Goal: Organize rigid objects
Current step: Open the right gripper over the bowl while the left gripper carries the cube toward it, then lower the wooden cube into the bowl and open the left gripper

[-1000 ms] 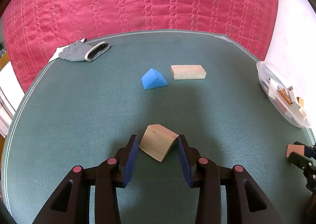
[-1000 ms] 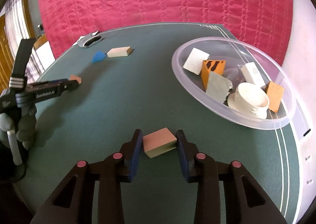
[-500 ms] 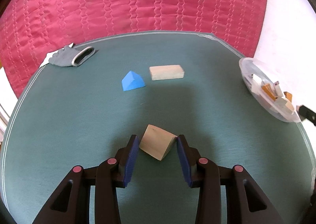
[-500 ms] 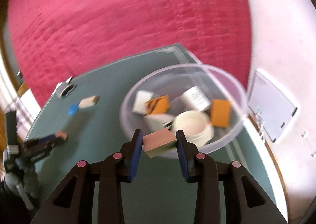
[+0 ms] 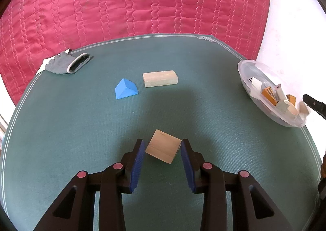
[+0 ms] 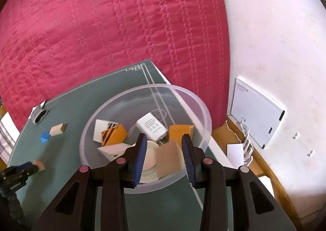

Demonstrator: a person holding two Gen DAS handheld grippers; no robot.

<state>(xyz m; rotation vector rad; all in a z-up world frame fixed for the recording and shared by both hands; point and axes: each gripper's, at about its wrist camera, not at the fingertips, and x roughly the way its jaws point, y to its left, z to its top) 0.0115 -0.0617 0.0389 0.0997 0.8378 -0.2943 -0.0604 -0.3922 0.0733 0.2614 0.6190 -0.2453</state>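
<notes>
My bench (image 5: 81,139) is a green surface with a red quilted cover (image 5: 132,2) hanging behind it. At its right end sits a clear plastic bowl (image 6: 114,112) holding a white adapter (image 6: 151,127), an orange-and-black striped box (image 6: 114,134), an orange block (image 6: 180,131) and a round white lid (image 6: 149,153).

My right hand-held gripper (image 6: 164,154) hangs over the near side of that bowl with its blue pads spread apart. A brown wooden block (image 6: 170,157) shows blurred between them. There is a gap on its left side; on the right I cannot tell whether it touches.

My left hand-held gripper (image 5: 163,156) is low over the bench, also parted, with a pale wooden cube (image 5: 163,147) lying skewed between the pads, its corners at or just off both.

Farther out lie a long wooden block (image 5: 160,78) and, just left of it, a blue wedge (image 5: 126,88). A grey glove (image 5: 67,64) rests near the far left edge.
</notes>
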